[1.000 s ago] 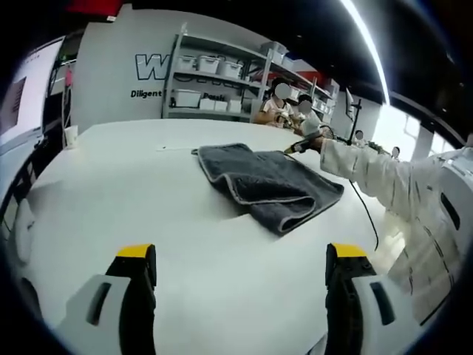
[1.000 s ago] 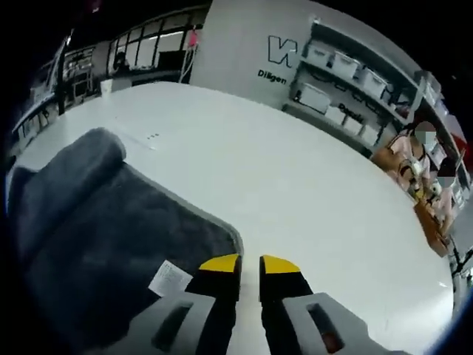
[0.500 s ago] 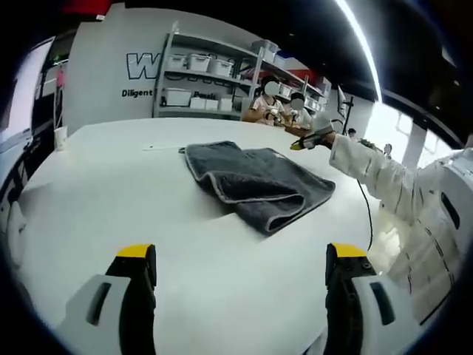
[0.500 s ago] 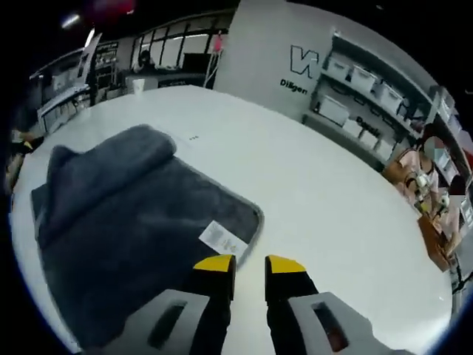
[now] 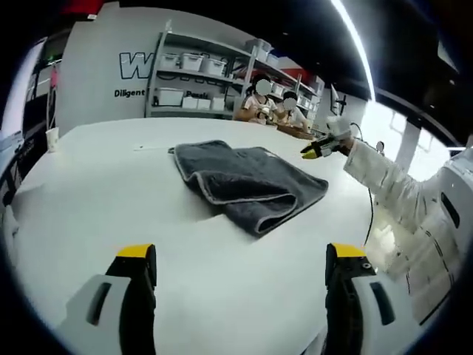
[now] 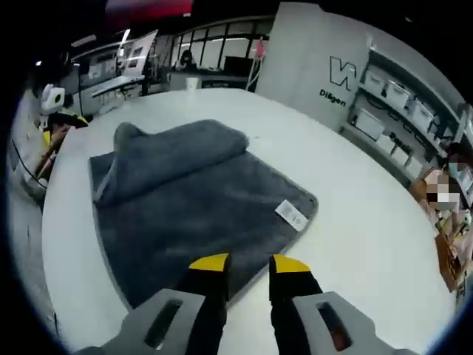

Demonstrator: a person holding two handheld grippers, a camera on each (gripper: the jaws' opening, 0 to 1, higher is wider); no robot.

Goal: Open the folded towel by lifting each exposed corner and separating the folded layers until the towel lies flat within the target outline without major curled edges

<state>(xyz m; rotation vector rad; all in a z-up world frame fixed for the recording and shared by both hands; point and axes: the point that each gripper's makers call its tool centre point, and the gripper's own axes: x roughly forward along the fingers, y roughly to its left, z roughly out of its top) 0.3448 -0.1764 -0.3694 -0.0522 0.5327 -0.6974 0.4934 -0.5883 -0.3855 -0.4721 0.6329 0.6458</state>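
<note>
We see the grey towel [image 6: 192,200] lying part-folded on the white table [image 5: 222,296], its white label [image 6: 291,215] too small to read. Our left gripper [image 5: 240,259] gapes wide before it, holding nothing; our right gripper [image 6: 247,264] hovers at its edge, jaws slightly parted. The wall lettering [image 5: 129,93] reads "Diligent".

Bright, even indoor light. A long ceiling light strip [image 5: 361,46] is seen as a white streak in the left gripper view; daylight is blown out at the windows [image 5: 386,127]. The white worktop [image 5: 133,185] is lit flatly, with soft shadow under the towel [image 5: 244,180]. Straight lines are bowed by fisheye distortion. Shelving [image 5: 198,81] is rendered slightly soft.
</note>
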